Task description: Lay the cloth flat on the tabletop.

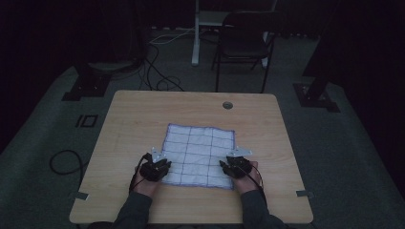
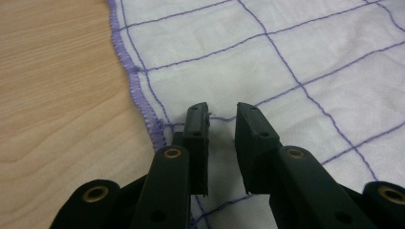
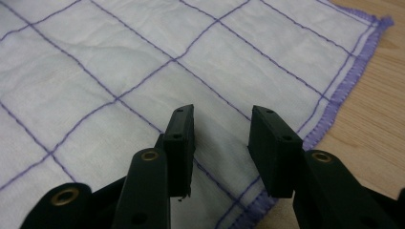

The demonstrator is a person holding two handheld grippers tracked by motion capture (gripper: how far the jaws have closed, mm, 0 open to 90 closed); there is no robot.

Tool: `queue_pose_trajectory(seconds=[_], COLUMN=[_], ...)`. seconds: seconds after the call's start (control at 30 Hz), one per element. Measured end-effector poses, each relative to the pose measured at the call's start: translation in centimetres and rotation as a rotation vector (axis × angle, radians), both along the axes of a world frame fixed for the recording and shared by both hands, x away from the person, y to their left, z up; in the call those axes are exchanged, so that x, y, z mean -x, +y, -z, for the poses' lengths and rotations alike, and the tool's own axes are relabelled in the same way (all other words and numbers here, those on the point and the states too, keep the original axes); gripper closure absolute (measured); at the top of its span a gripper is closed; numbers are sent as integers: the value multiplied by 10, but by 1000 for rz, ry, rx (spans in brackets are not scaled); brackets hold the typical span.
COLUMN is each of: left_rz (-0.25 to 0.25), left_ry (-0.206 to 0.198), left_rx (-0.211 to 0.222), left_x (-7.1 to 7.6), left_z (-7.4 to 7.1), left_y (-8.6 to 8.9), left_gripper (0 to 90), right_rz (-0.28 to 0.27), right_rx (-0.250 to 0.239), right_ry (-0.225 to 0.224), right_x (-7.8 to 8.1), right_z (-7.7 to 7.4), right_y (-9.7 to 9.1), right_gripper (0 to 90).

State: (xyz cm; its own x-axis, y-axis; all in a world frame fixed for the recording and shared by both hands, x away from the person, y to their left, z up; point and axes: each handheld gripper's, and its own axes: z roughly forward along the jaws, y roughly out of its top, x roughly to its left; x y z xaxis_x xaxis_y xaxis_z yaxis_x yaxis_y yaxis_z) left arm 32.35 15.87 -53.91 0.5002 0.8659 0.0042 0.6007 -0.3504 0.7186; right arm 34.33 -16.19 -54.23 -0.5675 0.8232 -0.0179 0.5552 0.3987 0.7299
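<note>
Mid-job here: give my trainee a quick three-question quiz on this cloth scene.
1. True or false: the white cloth with purple grid lines lies flat on the light wooden table.
2. Which cloth edge is the left gripper over: A near the person's left, B far, C right?
3. Does the right gripper pinch any fabric?

Key: 1 true. 2 A. 3 No; its jaws stand apart above the cloth's right edge.

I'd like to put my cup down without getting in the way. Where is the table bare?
The far strip between the cloth and the table edge, by the small round hole, is bare. So are the wide margins left and right of the cloth. The near side is crowded: left claw and right claw sit at the cloth's corners.
</note>
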Motion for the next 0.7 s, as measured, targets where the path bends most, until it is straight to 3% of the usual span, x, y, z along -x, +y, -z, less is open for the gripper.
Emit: queue_pose_trajectory(seconds=[0.27,0.7], left_rz=[-1,-2], left_ry=[3,-1], left_rx=[28,24], left_x=[9,14], left_z=[1,1], left_y=[3,3], left_gripper=[757,756], right_rz=[-3,-1], right_rx=[-4,-3], right_ry=[-2,-7], right_x=[-3,-1], right_z=[0,1], right_y=[-1,-1], right_gripper=[615,612])
